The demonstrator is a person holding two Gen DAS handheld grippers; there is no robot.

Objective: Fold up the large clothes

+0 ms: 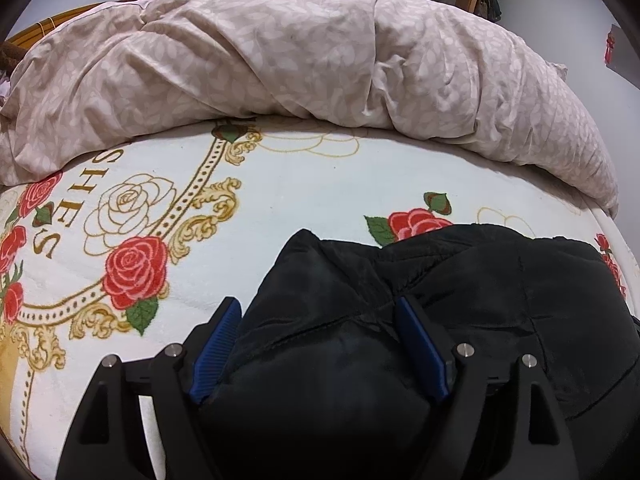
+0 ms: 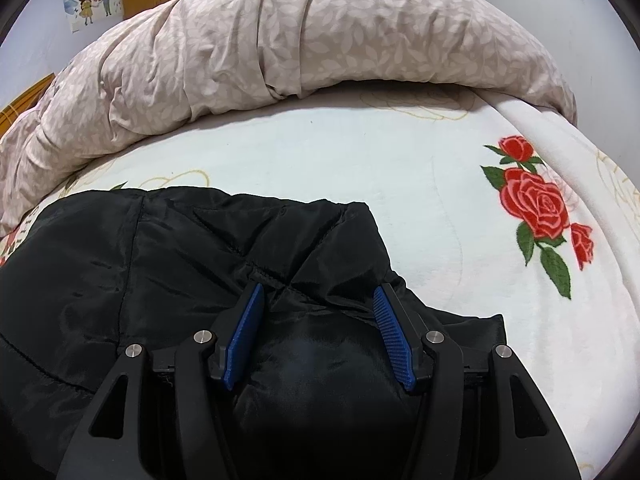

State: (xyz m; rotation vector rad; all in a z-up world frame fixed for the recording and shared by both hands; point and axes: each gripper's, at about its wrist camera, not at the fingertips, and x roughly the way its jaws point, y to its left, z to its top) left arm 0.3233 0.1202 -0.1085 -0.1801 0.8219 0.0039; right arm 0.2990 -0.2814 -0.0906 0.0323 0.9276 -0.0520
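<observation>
Jacket (image 1: 460, 304) lies on rose-print blanket (image 1: 300, 184).

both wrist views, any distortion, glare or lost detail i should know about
Left wrist view: strong fisheye bend, dark corner vignette; the black jacket is nearly featureless between the left gripper fingers. Right wrist view: same bowing of the rose blanket; soft sheen on the jacket below the right gripper; focus is sharp.
</observation>
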